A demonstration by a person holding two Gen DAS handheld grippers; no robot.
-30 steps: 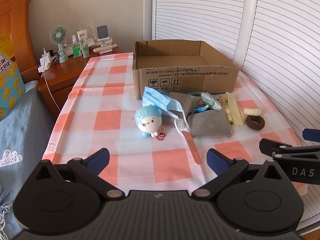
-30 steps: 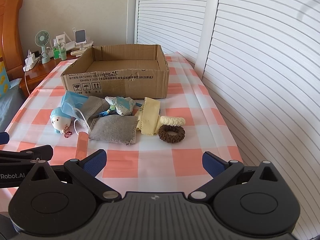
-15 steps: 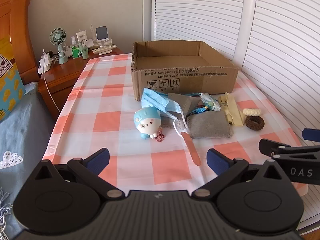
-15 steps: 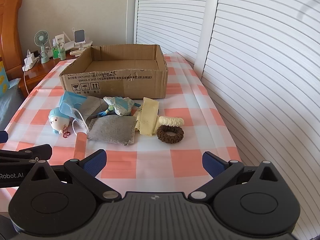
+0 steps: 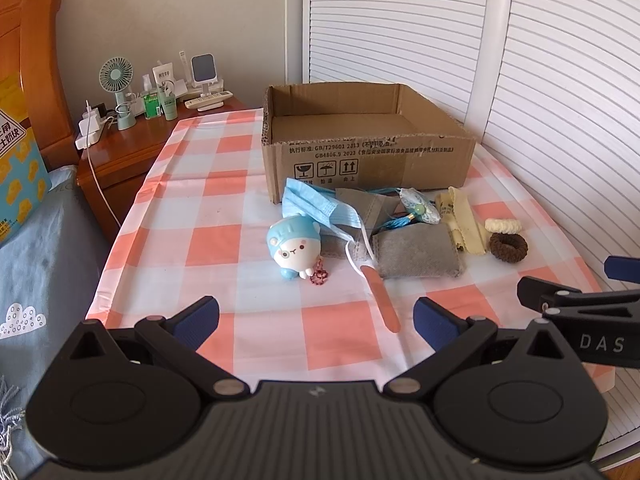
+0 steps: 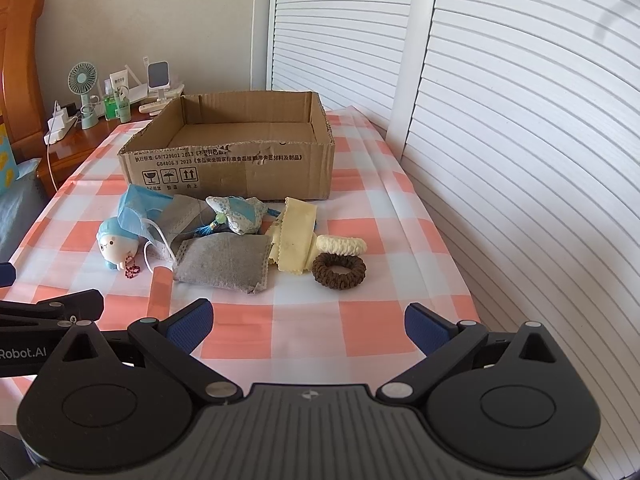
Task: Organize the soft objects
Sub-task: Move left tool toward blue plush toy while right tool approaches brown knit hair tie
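Observation:
An open cardboard box (image 5: 372, 164) (image 6: 236, 176) stands on the checked tablecloth. In front of it lie soft things: a blue plush toy (image 5: 294, 248) (image 6: 116, 246), a blue face mask (image 5: 312, 204), a grey pouch (image 5: 416, 250) (image 6: 222, 260), a patterned sachet (image 6: 236, 214), a yellow cloth (image 6: 294, 234), a cream scrunchie (image 6: 341, 245) and a brown scrunchie (image 6: 339, 271). My left gripper (image 5: 316, 320) is open and empty, hovering short of the toy. My right gripper (image 6: 308, 322) is open and empty, short of the scrunchies.
A wooden nightstand (image 5: 132, 148) at the far left holds a small fan (image 5: 118, 92), bottles and a charger. White louvered doors (image 6: 520, 140) run along the right side of the table. A bed with grey bedding (image 5: 36, 264) lies on the left.
Both grippers have drifted slightly forward toward the pile. Both stay open and nothing on the table has moved.

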